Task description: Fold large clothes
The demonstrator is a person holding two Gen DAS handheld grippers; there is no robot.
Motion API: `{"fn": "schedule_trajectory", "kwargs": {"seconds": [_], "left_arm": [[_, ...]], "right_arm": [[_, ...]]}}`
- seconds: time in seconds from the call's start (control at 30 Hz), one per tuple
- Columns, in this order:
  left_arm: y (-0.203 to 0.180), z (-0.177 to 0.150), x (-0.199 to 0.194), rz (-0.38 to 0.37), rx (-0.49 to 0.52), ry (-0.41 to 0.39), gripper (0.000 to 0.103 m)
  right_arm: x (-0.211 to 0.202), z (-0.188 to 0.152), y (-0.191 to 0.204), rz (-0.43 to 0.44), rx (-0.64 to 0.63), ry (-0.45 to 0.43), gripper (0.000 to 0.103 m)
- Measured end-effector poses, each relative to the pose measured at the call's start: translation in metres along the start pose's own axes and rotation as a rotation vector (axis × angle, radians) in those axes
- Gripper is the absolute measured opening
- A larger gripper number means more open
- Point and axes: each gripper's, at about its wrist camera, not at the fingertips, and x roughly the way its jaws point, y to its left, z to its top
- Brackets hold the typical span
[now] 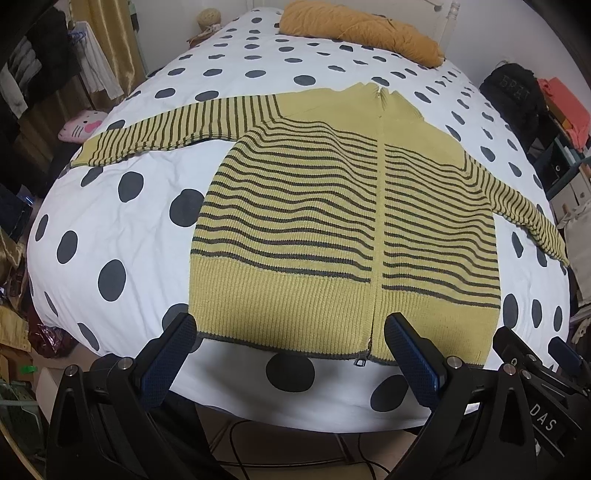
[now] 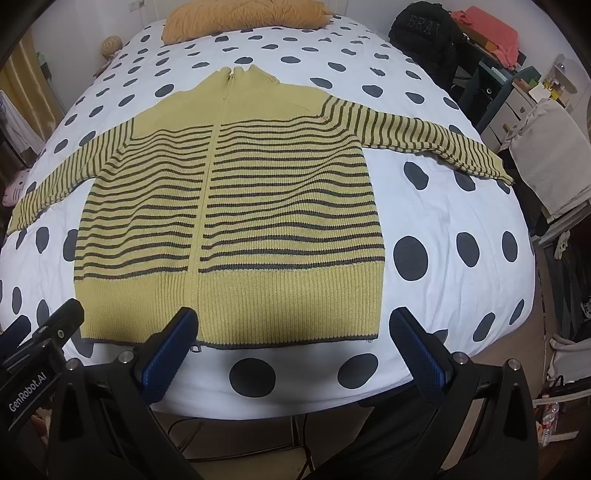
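Note:
A yellow zip-up knit sweater point(image 1: 332, 221) with dark stripes lies flat and face up on the bed, collar away from me, both sleeves spread out to the sides. My left gripper point(image 1: 291, 325) hovers open over its plain hem, left of the zipper. In the right wrist view the same sweater point(image 2: 240, 206) fills the middle, and my right gripper point(image 2: 293, 317) stands open above the right half of the hem. Neither gripper holds any cloth. The other gripper's body shows at each view's lower edge.
The bed has a white duvet point(image 1: 122, 236) with grey dots and a mustard pillow point(image 1: 362, 29) at its head. A pink plush point(image 1: 83, 125) sits at the left edge. A black bag point(image 2: 424, 33) and shelves crowd the right side. Cables run on the floor below.

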Motion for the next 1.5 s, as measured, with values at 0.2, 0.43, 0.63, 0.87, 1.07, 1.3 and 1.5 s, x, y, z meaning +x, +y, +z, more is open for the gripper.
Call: {"fn": "schedule_trajectory", "kwargs": {"seconds": [0.2,0.43,0.63,0.87,1.07,1.3,1.5], "left_arm": [[0.002,0.001,0.007,0.006,-0.001,0.009,0.101],[0.012,0.008,0.019,0.022,-0.009,0.019,0.101],[0.017,0.012,0.024,0.018,-0.011,0.015,0.101],[0.015,0.014,0.025,0.020,-0.007,0.016,0.101],[0.017,0.014,0.030,0.018,-0.010,0.024,0.101],[0.040,0.026,0.049,0.023,-0.040,0.040,0.101],[0.157,0.090,0.083,0.014,-0.271,-0.035,0.101]], "right_arm": [[0.005,0.001,0.003,-0.001,-0.001,0.007,0.103],[0.017,0.006,0.009,-0.004,-0.004,0.025,0.103],[0.023,0.009,0.014,-0.005,-0.010,0.031,0.103],[0.024,0.011,0.015,-0.007,-0.010,0.028,0.103],[0.025,0.011,0.015,-0.009,-0.013,0.033,0.103],[0.033,0.011,0.024,-0.011,-0.031,0.048,0.103],[0.046,0.013,0.041,-0.003,-0.068,0.067,0.103]]}}
